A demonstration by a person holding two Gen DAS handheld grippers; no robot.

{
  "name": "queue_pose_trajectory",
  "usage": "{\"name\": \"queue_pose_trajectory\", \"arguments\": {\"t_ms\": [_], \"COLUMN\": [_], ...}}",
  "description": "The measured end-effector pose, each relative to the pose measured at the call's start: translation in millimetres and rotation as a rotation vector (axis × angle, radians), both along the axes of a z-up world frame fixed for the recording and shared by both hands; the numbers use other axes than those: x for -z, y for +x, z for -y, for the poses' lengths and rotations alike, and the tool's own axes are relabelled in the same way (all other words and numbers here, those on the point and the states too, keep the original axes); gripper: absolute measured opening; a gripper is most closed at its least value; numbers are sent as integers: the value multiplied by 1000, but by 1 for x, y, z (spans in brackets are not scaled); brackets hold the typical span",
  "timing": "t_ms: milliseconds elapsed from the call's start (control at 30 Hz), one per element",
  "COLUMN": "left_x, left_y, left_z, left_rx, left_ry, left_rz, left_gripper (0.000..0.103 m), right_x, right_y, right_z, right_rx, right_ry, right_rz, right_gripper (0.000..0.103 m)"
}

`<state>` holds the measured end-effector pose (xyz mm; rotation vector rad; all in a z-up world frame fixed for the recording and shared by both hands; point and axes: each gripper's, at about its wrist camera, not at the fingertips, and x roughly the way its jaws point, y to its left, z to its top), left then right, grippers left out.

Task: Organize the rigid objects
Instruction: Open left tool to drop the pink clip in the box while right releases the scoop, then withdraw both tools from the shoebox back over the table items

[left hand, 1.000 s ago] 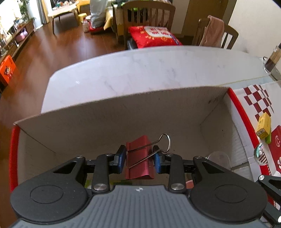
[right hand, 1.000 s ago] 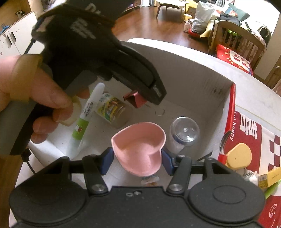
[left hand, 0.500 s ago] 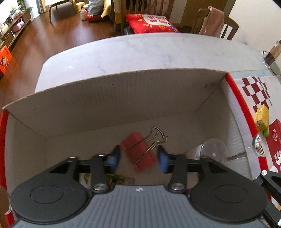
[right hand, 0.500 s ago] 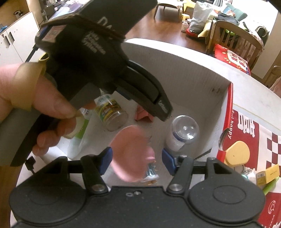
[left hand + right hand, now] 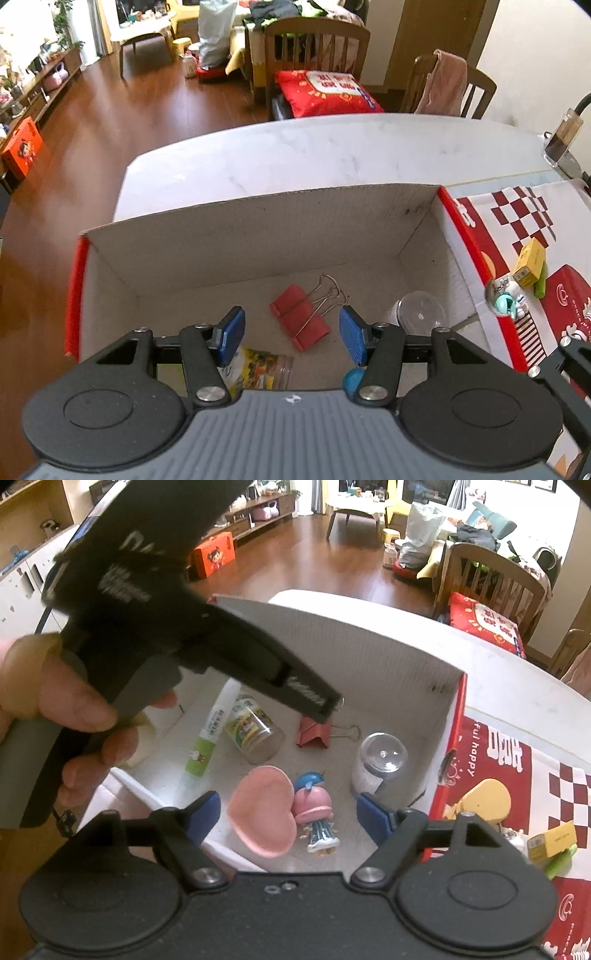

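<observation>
A white cardboard box [image 5: 258, 229] stands on the marble table. On its floor lies a red binder clip [image 5: 299, 323], free of my left gripper [image 5: 291, 332], which hangs open above it. My right gripper [image 5: 288, 814] is over the box's near side and its jaws are opening. The pink heart-shaped dish [image 5: 264, 812] lies below them on the box floor, untouched by the pads. Beside the dish lies a small figurine with a pink hat [image 5: 314, 812]. The box also holds a glass jar [image 5: 255, 731], a clear-lidded container [image 5: 380, 760] and a glue pen [image 5: 207, 738].
To the right of the box, a red-and-white checked cloth [image 5: 517, 218] carries a yellow carton [image 5: 530, 262], a small toy globe [image 5: 506, 299] and a yellow plastic piece [image 5: 484, 801]. A hand [image 5: 55, 709] holds the left gripper. Chairs stand beyond the table [image 5: 314, 155].
My left gripper let go of the red binder clip, which dropped to the box floor, then rose. My right gripper released the pink heart dish into the box and lifted.
</observation>
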<state>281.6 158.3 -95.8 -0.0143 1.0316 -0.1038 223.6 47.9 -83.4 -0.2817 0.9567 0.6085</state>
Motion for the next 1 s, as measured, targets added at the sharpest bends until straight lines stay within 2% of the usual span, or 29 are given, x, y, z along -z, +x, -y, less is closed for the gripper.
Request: {"name": "queue_pose_trajectory", "arguments": {"t_ms": [133, 233, 433, 500, 600, 833, 900, 1000], "left_x": [-13, -25, -49, -56, -65, -77, -78, -80], "left_y": [-13, -26, -54, -62, -75, -101, -108, -117], "left_z": [-2, -3, 2, 6, 18, 48, 62, 82], "left_rx": [-22, -34, -48, -48, -51, -66, -61, -58], "left_ry": [-2, 1, -9, -16, -25, -37, -29, -7], "left_rz": [29, 62, 120, 136, 159, 216, 229, 256], "left_gripper": [56, 66, 66, 66, 71, 73, 78, 80], "right_x": [-14, -25, -43, -49, -57, -70, -71, -70], "right_y": [-9, -19, -32, -37, -42, -55, -59, -62], "right_z": [8, 17, 42, 52, 69, 122, 140, 171], "right_rx": [-7, -12, -11, -8, 1, 14, 23, 41], "right_ry": [32, 60, 113, 125, 153, 217, 231, 235], "right_rz": [21, 39, 65, 80, 99, 126, 135, 158], "right_gripper": [87, 91, 95, 99, 102, 103, 103, 103]}}
